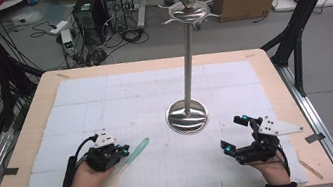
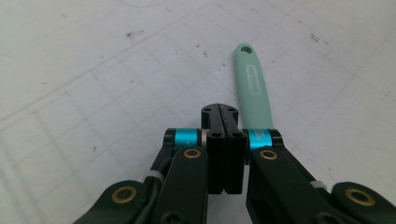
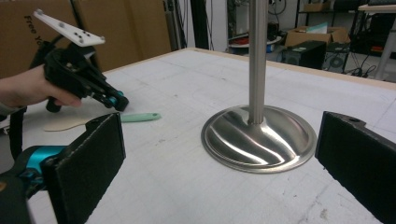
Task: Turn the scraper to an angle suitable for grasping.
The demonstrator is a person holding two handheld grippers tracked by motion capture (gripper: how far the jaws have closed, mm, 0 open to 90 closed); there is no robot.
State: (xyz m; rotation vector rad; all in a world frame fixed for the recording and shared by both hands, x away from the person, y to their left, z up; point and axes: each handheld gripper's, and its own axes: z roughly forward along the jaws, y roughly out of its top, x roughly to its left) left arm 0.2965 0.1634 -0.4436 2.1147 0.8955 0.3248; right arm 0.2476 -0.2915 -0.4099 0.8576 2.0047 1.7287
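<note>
High view: 2 hands hold 2 tools over a white mat on the desk (image 1: 271,64).
Left tool (image 1: 124,150): jaws pressed tight together with nothing between them; it sits just above the spatula.
Spatula (image 1: 135,151): lies flat on the mat near the left front of the desk, green handle pointing toward the stand, pale blade under the left hand (image 1: 87,179).
Right tool (image 1: 234,133): jaws wide apart, holding nothing, facing the stand.
Stand (image 1: 187,115): tall shiny metal pole on a round base, mid-desk, well apart from the spatula.
</note>
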